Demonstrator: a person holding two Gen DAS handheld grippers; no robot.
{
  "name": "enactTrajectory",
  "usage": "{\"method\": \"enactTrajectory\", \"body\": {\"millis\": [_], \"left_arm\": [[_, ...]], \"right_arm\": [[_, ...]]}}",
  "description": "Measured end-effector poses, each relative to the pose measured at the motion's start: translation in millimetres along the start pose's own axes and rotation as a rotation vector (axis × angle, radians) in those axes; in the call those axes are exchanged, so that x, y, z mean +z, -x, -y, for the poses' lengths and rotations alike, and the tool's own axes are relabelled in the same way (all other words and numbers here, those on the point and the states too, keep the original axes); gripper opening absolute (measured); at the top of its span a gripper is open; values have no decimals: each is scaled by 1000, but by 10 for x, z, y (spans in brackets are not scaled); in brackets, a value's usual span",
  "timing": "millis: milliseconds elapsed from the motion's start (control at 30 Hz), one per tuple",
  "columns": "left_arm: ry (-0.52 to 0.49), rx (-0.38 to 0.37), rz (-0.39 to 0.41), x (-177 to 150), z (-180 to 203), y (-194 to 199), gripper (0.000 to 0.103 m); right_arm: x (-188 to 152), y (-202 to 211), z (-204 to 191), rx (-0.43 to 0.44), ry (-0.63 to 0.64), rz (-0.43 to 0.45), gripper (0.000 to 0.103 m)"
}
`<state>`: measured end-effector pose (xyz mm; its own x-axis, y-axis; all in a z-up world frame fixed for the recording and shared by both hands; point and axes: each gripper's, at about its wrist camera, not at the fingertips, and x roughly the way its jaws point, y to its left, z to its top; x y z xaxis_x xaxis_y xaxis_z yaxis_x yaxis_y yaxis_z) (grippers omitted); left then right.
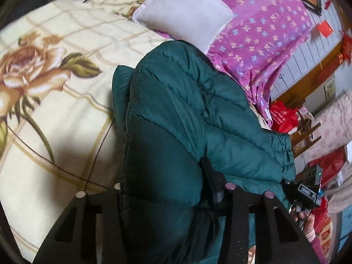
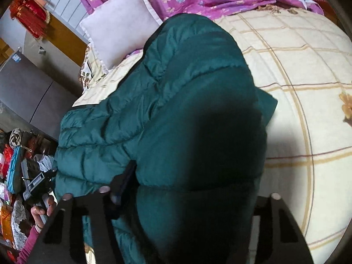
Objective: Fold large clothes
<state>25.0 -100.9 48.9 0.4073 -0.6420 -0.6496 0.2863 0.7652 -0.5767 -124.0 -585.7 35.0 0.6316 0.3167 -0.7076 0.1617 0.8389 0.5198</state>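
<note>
- Where the left gripper [image 1: 167, 189] reaches forward, a thick fold of the green puffer jacket [image 1: 187, 114] bulges up between its 2 black fingers, which sit wide apart with the padding filling the gap; whether they actually squeeze it cannot be told.
- The right gripper [image 2: 182, 194] shows the same picture: quilted fabric swells between its 2 fingers and hides the inner faces, so its grip cannot be told either.
- Beyond the right gripper, the jacket [image 2: 167, 101] lies bunched on the bed, one rumpled sleeve with a gathered cuff trailing toward the bed's edge.
- In the left wrist view, the other device shows at the lower right with a small label reading "DAS" [image 1: 306, 191], held by a hand [image 1: 308, 220] in a pink cuff.
- Under the jacket spreads a cream bedspread [image 1: 55, 101] with tan check lines and a large rose print.
- Touching the jacket's far end is a pale pillow [image 1: 184, 15], and behind it lies a purple flowered quilt [image 1: 264, 28].
- Off the bed's side sits a red bag [image 1: 282, 116] with white writing too blurred to read.
- A grey cabinet [image 2: 28, 94] stands beside the bed in the right wrist view, with red hanging decorations [image 2: 30, 19] on the wall above.
</note>
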Motion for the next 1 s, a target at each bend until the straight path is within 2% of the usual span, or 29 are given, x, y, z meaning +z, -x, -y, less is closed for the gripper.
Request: {"method": "enactTrajectory", "body": {"millis": [100,333,500,567,600,667,700,733,767,867,1000], "left_arm": [[-11,-12,11,-7,64,145,17],[-60,-69,-2,-254,236,635,14],[-69,-82,-28,-551,222,951,14],[-67,-51,-49,-648,176,973,16],[-61,-29,-60,-686,143,959,20],[-36,19,-74,-737,69,905,29],[-26,49,-83,-759,30,865,36],[-19,67,-86,-769,13,834,40],[-13,84,-75,-793,-3,827,44],[-43,144,-37,-866,55,926,46],[-115,264,27,-973,200,1182,46]], "right_arm": [[-60,175,-89,20,10,18,47],[-355,670,-268,74,27,33,44],[-826,982,-300,119,-9,3,44],[-1016,1013,-265,118,-55,-21,44],[-1110,1014,-251,108,-75,-27,46],[-1290,961,-208,55,-114,-31,58],[-1369,924,-178,-8,-123,-35,69],[-1435,898,-131,-63,-125,-41,81],[-1462,862,-113,-101,-129,-40,85],[-1482,918,-139,-126,-140,-10,88],[-1518,1192,-296,-224,-91,36,88]]}}
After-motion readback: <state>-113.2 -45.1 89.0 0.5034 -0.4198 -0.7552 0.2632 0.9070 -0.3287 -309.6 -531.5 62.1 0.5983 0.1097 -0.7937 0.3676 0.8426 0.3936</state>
